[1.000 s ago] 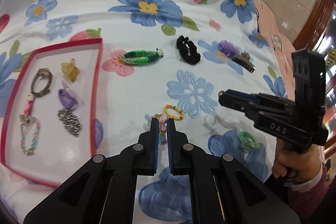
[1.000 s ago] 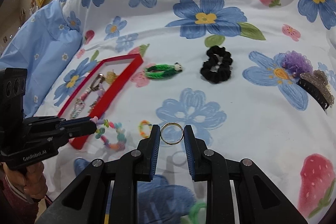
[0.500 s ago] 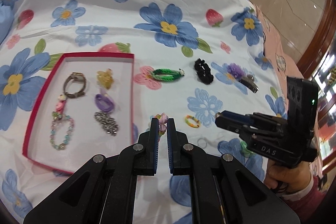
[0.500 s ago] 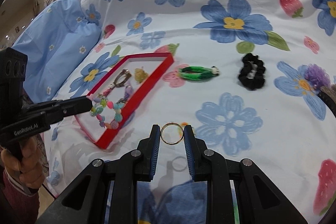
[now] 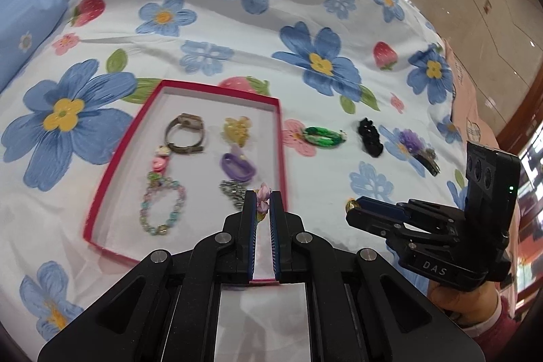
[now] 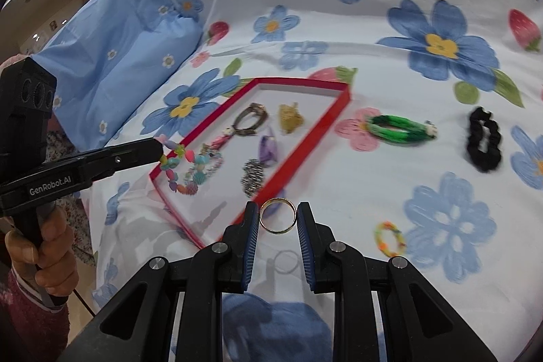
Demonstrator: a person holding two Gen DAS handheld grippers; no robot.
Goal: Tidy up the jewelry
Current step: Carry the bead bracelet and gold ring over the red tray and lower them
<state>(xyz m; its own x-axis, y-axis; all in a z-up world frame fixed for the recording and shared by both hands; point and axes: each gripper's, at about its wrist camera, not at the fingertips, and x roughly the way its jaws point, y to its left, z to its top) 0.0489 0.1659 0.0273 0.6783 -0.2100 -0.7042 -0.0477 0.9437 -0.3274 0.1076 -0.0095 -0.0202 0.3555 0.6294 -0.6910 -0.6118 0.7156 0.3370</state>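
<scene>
Mid-carry toward the red tray (image 6: 305, 138) on the bed. Left tongs (image 5: 262, 209) pinching a beaded bracelet (image 6: 185, 173) above the tray; right tongs (image 6: 277, 219) pinching a gold ring (image 6: 277, 215) just outside its rim. Next: lower, then release onto bare tray floor.

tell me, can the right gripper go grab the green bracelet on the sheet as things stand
Probably not yet. The right gripper is shut on a gold ring, so its jaws are taken. The path itself looks free: the green bracelet lies alone on the bedsheet, beside the red tray.
</scene>
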